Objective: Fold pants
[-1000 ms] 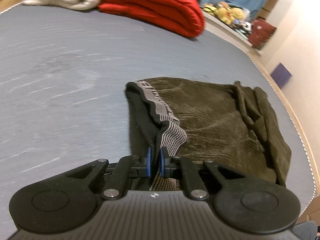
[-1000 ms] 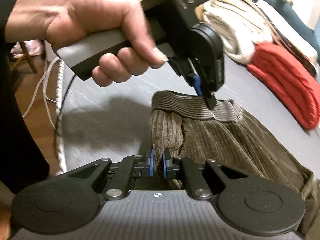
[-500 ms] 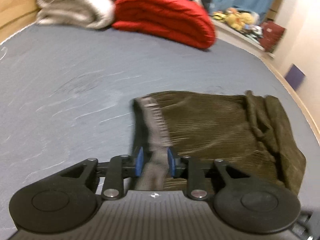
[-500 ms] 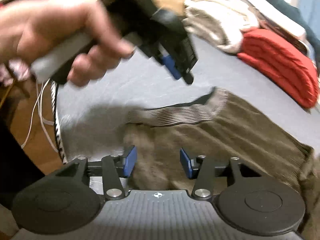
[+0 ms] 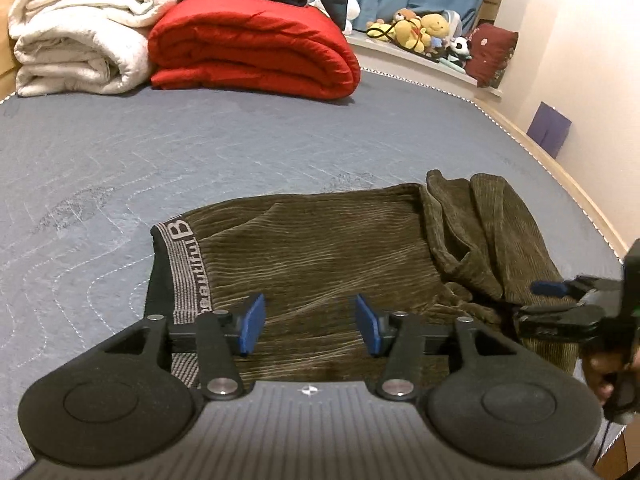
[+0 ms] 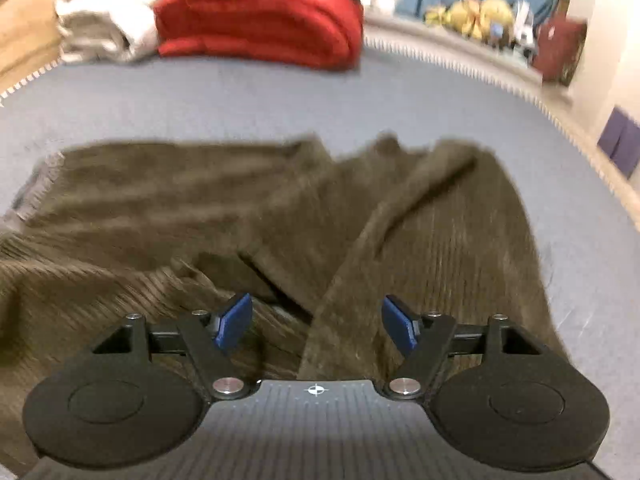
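Both grippers hang over the brown corduroy pants with nothing between their blue pads. The left gripper has just been opening its jaws and now holds them moderately wide above the cloth near the waistband; the right gripper has also just been opening, stands wider, and hovers over the bunched leg end, which is blurred in its own view. From the left wrist view the right gripper shows again at the far right edge, beside the crumpled legs. My reading is that the waist has been laid down on purpose, so the garment rests folded across the grey quilted mattress and both tools are free to take a new hold.

On the grey elastic waistband the woven lettering reads "beautiful" and a large "B"; any further text is hidden by the gripper body. The leg end is still rumpled rather than flat, so the fold looks unfinished.

Farther back, a folded red quilt and a white blanket sit stacked at the bed's head, well apart from the pants, and plush toys line a ledge beyond.
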`<state>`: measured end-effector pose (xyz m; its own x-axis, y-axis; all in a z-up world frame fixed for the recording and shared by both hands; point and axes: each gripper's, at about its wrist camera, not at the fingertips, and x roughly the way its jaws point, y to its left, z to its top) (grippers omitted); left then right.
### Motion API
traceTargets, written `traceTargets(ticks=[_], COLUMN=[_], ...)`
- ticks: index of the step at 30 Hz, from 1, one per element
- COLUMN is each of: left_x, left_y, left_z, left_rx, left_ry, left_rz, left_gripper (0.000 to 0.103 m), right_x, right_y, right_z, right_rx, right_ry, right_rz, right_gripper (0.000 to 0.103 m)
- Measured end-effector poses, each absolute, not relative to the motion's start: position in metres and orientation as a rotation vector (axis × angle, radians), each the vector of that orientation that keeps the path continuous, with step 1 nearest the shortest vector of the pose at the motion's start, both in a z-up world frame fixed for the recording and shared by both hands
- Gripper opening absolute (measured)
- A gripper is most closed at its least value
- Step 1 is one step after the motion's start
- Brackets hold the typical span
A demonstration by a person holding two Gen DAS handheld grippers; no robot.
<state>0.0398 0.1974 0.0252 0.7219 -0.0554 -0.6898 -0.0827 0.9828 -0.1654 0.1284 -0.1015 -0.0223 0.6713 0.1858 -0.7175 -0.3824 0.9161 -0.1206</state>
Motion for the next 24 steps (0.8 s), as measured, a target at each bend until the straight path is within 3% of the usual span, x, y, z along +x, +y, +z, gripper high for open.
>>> traceTargets(ticks=[3,4,6,7,8,15,24], left_x=[0.044,0.045,0.043,0.043,0.042,0.039,0.034], left_y=[0.194,0.192,0.189,0.187,0.185,0.167,0.126], left_z=[0.023,0.023,0.022,0.022,0.023,0.027,0.023], left_rx=[-0.198,-0.198,-0.194,-0.191,-0.188,-0.182,-0.115], left_ry=[0.778,0.782,0.786,0.786,0.786,0.783,0.799], left_rz=[0.018,0.016,0.009,0.002,-0.004,-0.060,-0.162], left_gripper=[0.056,0.056,0.056,0.056,0.056,0.057,0.057], right_x=[0.128,0.127,0.120,0.120,0.120,0.074,-0.012], right_y=[-0.089,-0.086,-0.079,-0.082,-0.088,-0.173,-0.319], right_z=[-0.042,-0.045,-0.049,-0.048,-0.045,0.006,-0.002], right_rx=[-0.345,-0.381,-0.437,-0.450,-0.435,-0.366,-0.342], right_ry=[0.786,0.782,0.776,0.781,0.792,0.726,0.910], right_rz=[0.359,0.369,0.350,0.330,0.328,0.317,0.516], right_gripper=[0.070,0.061,0.034,0.015,0.009,0.006,0.003])
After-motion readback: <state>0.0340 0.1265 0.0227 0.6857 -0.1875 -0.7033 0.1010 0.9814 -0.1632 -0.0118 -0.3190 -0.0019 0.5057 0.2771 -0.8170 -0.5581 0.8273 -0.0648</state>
